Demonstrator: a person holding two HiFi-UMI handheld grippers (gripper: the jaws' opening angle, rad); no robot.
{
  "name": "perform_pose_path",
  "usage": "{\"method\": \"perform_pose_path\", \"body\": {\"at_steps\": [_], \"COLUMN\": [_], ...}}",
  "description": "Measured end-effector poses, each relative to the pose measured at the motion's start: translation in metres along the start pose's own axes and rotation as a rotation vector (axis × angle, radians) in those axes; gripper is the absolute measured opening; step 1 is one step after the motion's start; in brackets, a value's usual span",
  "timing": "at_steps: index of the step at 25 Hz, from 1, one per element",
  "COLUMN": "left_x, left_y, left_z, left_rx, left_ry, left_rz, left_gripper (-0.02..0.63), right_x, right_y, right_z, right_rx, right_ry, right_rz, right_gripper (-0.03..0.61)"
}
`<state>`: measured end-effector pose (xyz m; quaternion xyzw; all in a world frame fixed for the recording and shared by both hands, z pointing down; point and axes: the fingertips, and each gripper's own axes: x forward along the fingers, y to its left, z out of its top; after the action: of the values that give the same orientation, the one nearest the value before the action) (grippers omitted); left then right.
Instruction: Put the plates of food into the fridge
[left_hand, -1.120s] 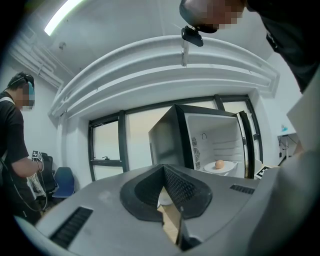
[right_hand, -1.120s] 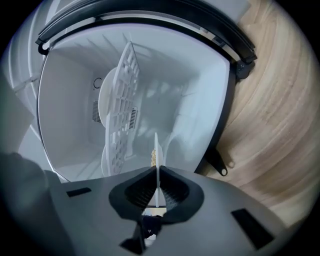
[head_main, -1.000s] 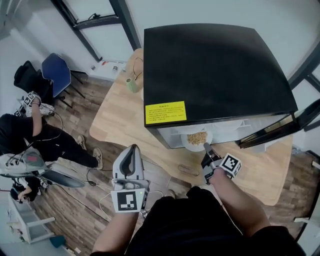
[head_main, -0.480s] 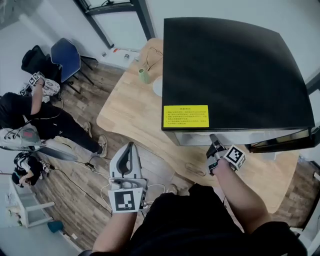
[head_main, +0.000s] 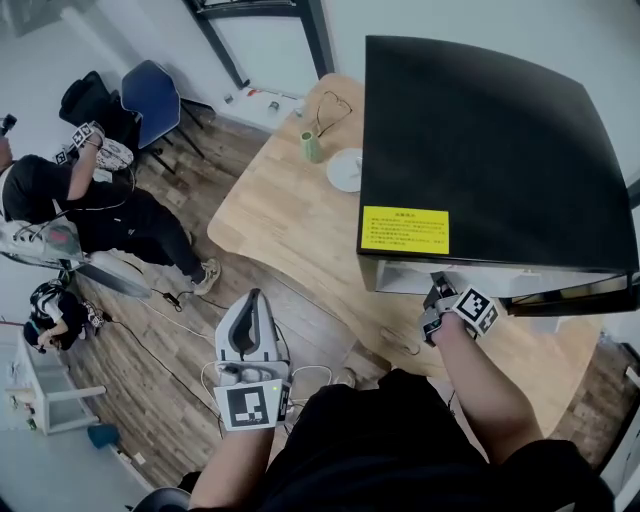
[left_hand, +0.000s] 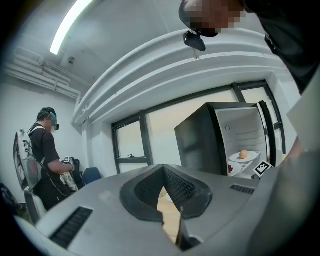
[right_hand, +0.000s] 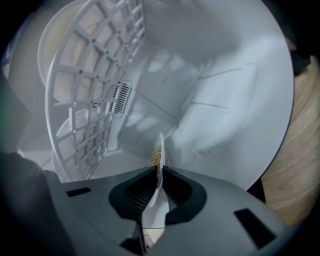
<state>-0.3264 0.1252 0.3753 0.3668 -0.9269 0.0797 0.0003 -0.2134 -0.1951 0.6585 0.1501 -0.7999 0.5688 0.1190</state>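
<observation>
Pointing edge-on into the fridge (right_hand: 220, 75) is the plate (right_hand: 160, 143).

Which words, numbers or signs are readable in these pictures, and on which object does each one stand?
Yellow label on the fridge top: printed lines, too small to read.
Two marker cubes, left and right: black-and-white square patterns, no words.
No other text shows.
</observation>
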Motion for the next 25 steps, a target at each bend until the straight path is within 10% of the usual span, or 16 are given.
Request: {"method": "perform_pose_path", "body": {"at_steps": [10,25], "left_x": [-0.008,0.007], "left_y": [0.001,-0.048], "left_z": [0.005,0.011], "left_rx": [0.014,-0.013], "left_ry": [-0.04,-0.085], "left_rz": [-0.008,-0.19], "left_gripper": [0.005,0.005], "right_x": [-0.005,-0.068], "right_y": [-0.007,0.039], "right_z": [-0.01,0.009], "right_rx": [-0.408,-0.582], "right_ry": [0.13,0.029], "right_rz": [-0.254,-0.139], "right_gripper": [0.162,0.167]}}
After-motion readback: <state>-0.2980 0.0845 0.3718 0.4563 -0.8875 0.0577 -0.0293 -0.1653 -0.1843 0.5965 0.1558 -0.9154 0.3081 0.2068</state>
